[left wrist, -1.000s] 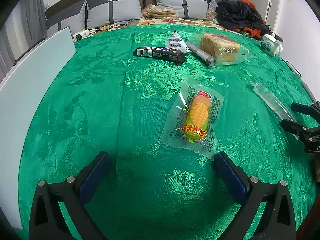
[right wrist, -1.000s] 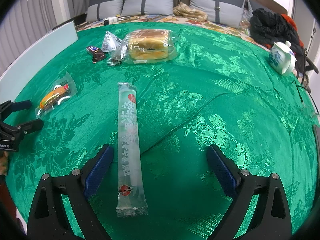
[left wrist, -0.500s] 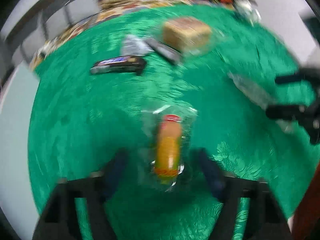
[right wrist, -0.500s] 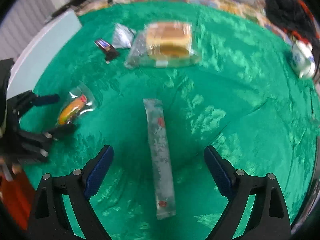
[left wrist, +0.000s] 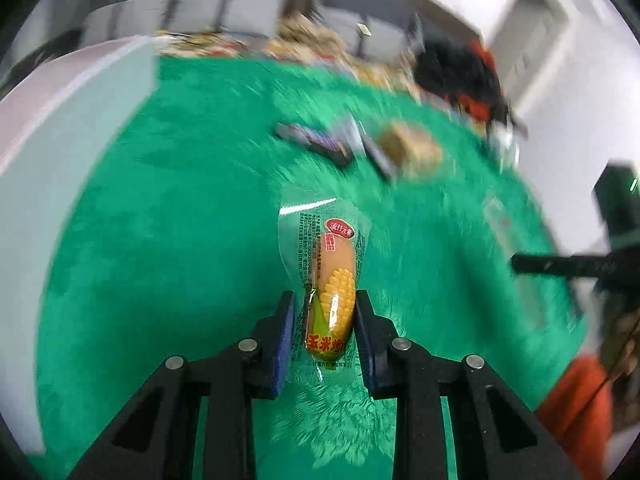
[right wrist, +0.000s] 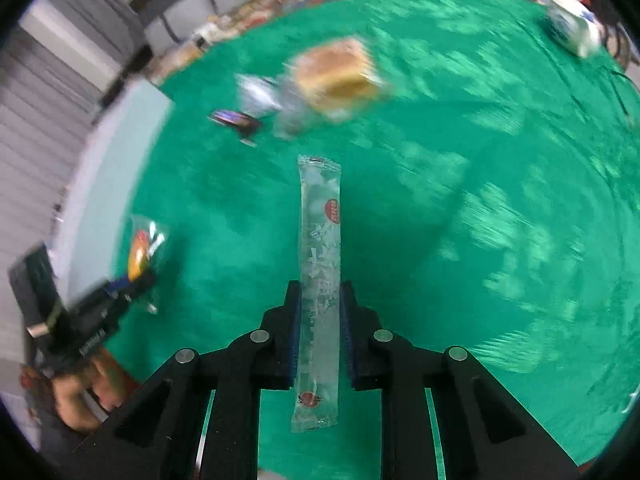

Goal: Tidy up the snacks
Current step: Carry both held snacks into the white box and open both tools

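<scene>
My left gripper (left wrist: 324, 300) is shut on the corn sausage packet (left wrist: 332, 280), a clear wrapper with a yellow corn print, held above the green cloth. My right gripper (right wrist: 319, 292) is shut on the long clear stick packet (right wrist: 322, 240), which juts forward past the fingers. In the right wrist view the left gripper (right wrist: 120, 284) with the corn sausage packet (right wrist: 140, 256) shows at the left. A bagged bread (right wrist: 340, 76), a dark candy bar (right wrist: 236, 118) and a silver pouch (right wrist: 256, 90) lie blurred at the far side.
A green embroidered cloth (right wrist: 480, 200) covers the table. A white board (left wrist: 60, 128) stands along the left edge. A white teapot (right wrist: 572, 28) sits far right. Cushions and dark clothing lie beyond the table. The right gripper (left wrist: 560, 266) shows at the right in the left wrist view.
Both grippers moved onto their packets and shut: the left on the corn sausage packet, the right on the long stick packet. Both views are blurred from motion.
</scene>
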